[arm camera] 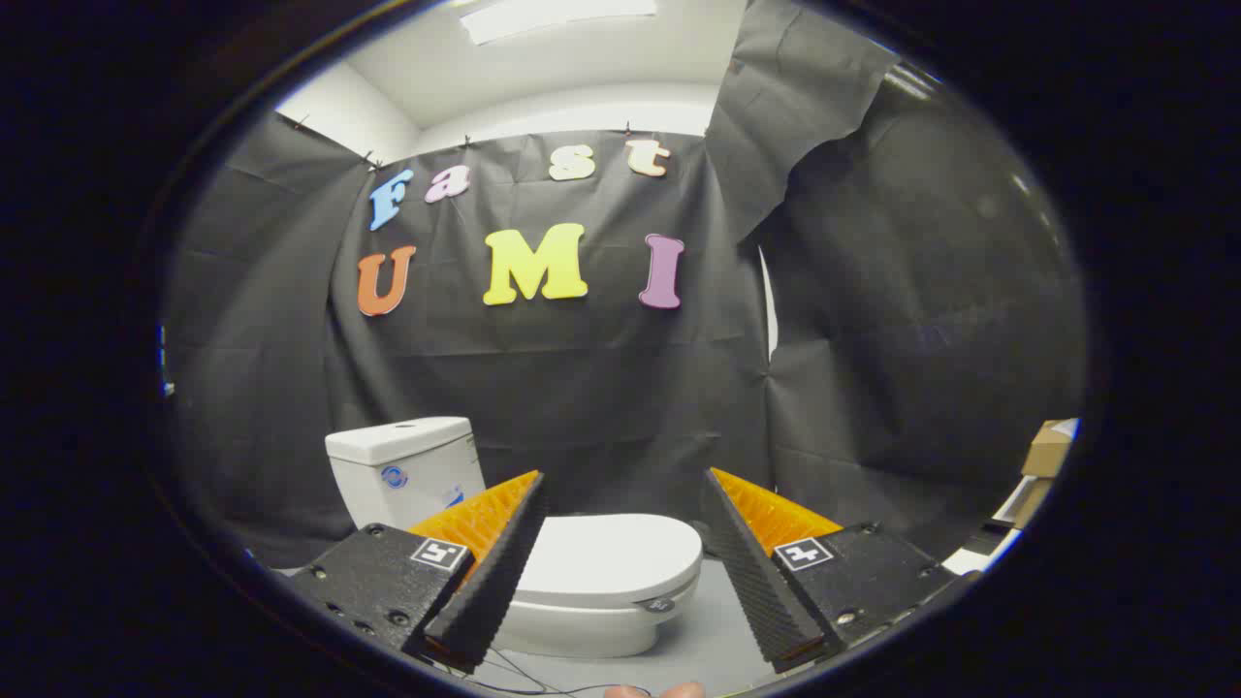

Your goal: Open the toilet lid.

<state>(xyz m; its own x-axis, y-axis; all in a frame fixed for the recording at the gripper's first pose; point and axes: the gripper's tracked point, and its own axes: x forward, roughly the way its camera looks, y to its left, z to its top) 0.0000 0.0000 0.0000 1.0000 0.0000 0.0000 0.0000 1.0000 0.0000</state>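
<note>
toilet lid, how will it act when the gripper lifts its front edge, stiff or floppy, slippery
The toilet lid looks like one rigid moulded piece, so it should probably swing up whole toward the tank rather than flex. Its glossy surface may be slippery. The gripper is open, with the closed lid beyond its fingers.

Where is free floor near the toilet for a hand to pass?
Bare grey floor lies beside the bowl's front, toward the cardboard boxes. The closed toilet lid is also bare. It is tight where the tank meets the cloth wall. The hand-held gripper is open.
</note>
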